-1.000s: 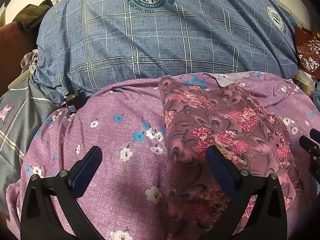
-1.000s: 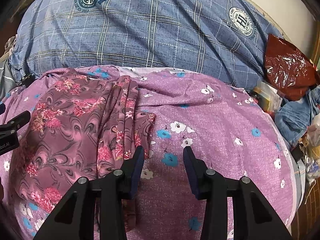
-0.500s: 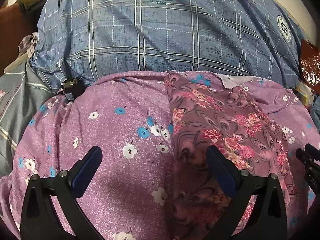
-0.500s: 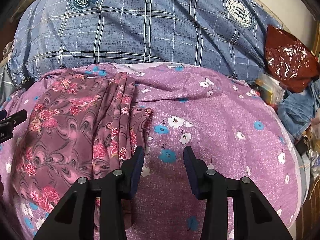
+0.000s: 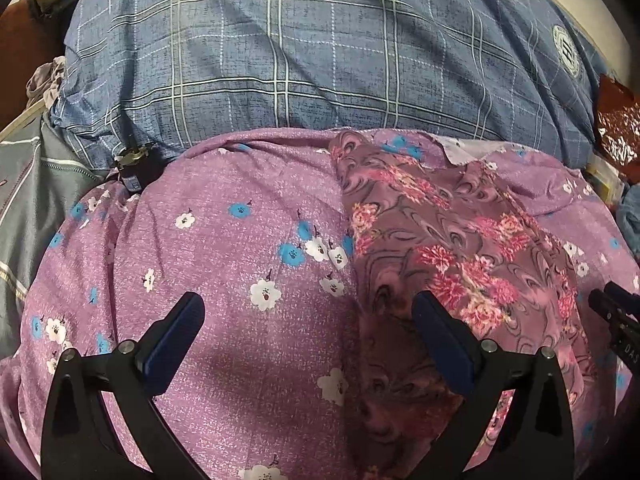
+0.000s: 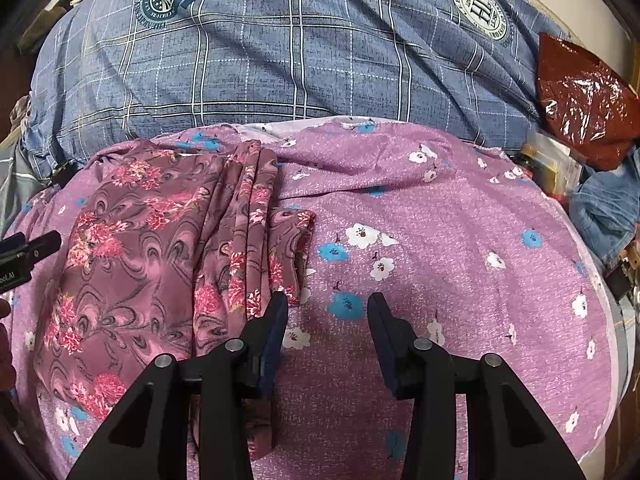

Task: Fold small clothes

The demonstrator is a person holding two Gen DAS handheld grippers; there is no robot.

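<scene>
Flowered garment (image 6: 160, 264) lies flat on purple sheet (image 6: 440, 240), ahead-left of right gripper (image 6: 327, 300), ahead-right of left gripper (image 5: 308, 312). Both grippers spread apart, empty. Cloth looks thin, limp, light, likely slippery; pinch pleated right edge or near corner.

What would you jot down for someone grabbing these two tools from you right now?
Left hand-held gripper: open, holding nothing, above the garment's left edge.
Right hand-held gripper: open, holding nothing, at the garment's right edge.
The dark pink floral garment lies on the purple flowered sheet, in front of the blue plaid pillow.
Done: it looks partly folded lengthwise, with pleats bunched along the right side.
Left: probably grip it, finish folding and flatten.
</scene>
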